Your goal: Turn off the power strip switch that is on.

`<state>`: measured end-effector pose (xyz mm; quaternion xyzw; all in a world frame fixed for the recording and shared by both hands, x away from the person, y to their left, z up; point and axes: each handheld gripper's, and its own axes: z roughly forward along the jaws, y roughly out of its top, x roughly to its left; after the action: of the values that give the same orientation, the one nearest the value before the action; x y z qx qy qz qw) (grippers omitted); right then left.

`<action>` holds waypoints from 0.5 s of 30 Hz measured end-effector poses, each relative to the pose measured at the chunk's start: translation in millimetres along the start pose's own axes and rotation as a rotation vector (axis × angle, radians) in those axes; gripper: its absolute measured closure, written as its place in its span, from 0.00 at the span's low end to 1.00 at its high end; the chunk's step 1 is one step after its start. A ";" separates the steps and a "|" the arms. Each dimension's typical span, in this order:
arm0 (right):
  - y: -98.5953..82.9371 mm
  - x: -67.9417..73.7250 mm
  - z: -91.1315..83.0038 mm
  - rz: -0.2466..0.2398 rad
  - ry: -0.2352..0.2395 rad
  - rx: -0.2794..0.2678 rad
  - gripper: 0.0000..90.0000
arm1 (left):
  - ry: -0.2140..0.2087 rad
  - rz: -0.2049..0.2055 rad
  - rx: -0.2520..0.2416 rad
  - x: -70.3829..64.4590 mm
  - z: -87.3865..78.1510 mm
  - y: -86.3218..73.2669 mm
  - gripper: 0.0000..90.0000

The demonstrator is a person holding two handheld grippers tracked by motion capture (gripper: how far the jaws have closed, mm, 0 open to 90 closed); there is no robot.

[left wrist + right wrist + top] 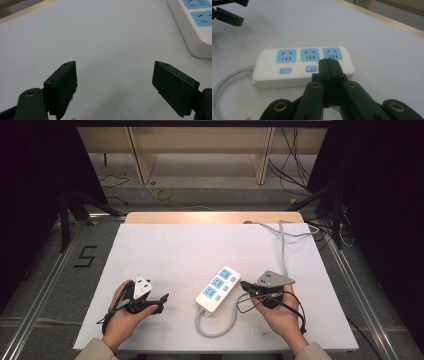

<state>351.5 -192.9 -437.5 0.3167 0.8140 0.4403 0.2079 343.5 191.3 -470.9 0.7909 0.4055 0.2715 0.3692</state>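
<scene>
Power strip (218, 290) between tongs; left tongs (161, 301) wide, empty; right tongs (244, 285) closed, empty.

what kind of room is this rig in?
Probably a lab recording station: a white-covered table fenced by aluminium rails, black curtains on both sides, loose cables and a taped "5" on the floor.

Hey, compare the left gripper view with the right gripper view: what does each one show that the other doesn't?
Left gripper view alone: the left gripper close up, its fingers wide apart over the bare white table, nothing between them.

Right gripper view alone: the right gripper with fingers pressed together, tips over the far switch of the power strip; all three blue sockets, two blue switches and the grey cord.

Both: the white table, its wooden edge, and the power strip, which the left view cuts to one corner.
</scene>
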 end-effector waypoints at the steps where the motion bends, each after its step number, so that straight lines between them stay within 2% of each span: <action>1: 0.4 0.1 0.4 -0.002 0.000 -0.002 1.00 | -0.001 0.001 0.001 0.0 -0.1 0.1 0.22; 15: 5.7 3.9 4.3 -0.012 0.010 0.009 1.00 | 0.001 0.007 0.003 -0.3 0.1 0.1 0.22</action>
<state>353.3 -185.4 -435.1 0.3107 0.8188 0.4372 0.2049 343.5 191.1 -470.9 0.7927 0.4034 0.2727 0.3669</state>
